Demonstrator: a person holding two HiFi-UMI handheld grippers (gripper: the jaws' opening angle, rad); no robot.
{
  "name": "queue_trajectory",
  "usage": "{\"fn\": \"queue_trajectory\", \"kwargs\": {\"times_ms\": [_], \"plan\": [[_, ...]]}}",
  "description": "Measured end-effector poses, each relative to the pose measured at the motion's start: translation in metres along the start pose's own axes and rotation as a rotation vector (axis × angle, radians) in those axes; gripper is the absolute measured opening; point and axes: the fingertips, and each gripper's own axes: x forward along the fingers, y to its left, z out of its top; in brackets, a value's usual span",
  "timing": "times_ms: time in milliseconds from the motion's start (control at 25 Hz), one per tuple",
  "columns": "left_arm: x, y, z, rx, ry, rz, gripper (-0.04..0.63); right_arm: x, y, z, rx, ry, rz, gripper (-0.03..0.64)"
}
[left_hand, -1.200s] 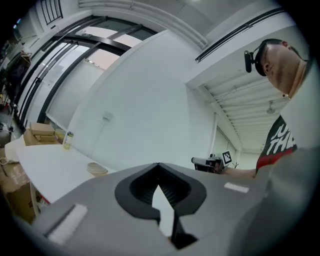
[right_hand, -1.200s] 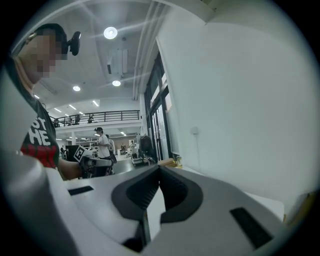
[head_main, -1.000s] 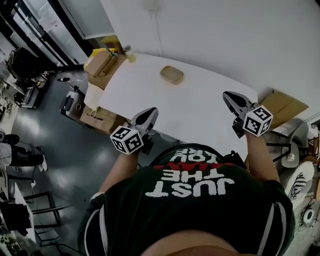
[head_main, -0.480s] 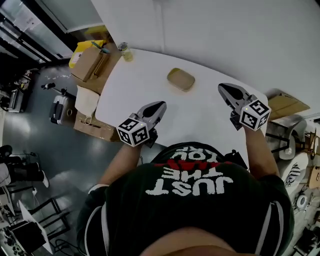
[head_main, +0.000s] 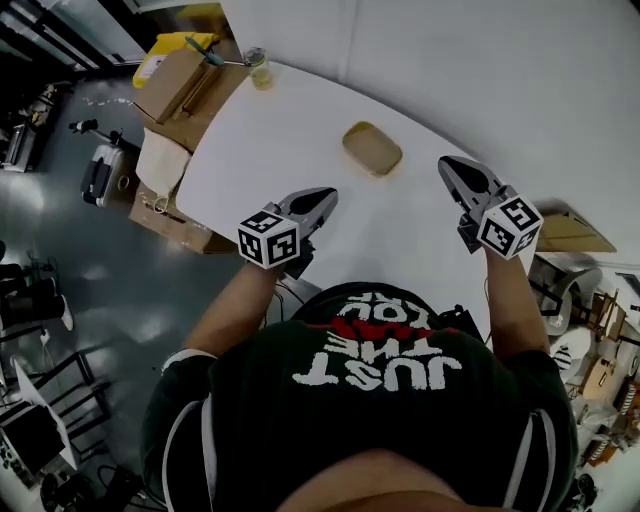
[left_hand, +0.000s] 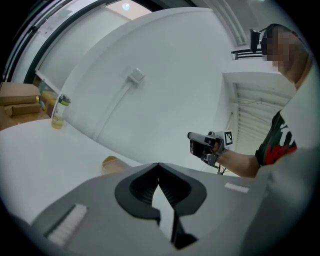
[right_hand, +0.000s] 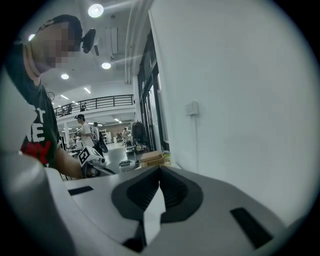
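Observation:
A person holds both grippers in the air above the near side of a white table (head_main: 290, 140). My left gripper (head_main: 322, 197) (left_hand: 158, 165) is shut, its jaws meeting at the tip with nothing between them. My right gripper (head_main: 450, 165) (right_hand: 160, 168) is likewise shut and empty. A flat tan dish (head_main: 372, 148) (left_hand: 112, 162) lies on the table between and beyond the two grippers, touched by neither. Each gripper view shows the other gripper: the right one (left_hand: 206, 146) and the left one (right_hand: 92, 160).
A small jar of yellowish liquid (head_main: 259, 68) (left_hand: 58, 111) stands at the table's far left corner. Cardboard boxes (head_main: 185, 85) (right_hand: 152, 158) sit beside that end. A white wall (head_main: 480, 70) runs behind the table. People stand far off in the hall (right_hand: 85, 131).
The head view has shifted so the table and tan dish sit lower and nearer. Both grippers have tipped down slightly toward the table and stay shut.

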Motion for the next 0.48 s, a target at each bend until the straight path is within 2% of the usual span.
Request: {"fn": "queue_trajectory", "kwargs": {"times_ms": [360, 480], "plan": [[0.052, 0.074, -0.027, -0.174, 0.086, 0.091, 0.011, 0.044, -0.046, -0.039, 0.009, 0.05, 0.033, 0.008], [0.063, 0.101, -0.036, -0.248, 0.107, 0.123, 0.043, 0.063, -0.059, -0.054, 0.027, 0.062, 0.045, 0.008]]}}
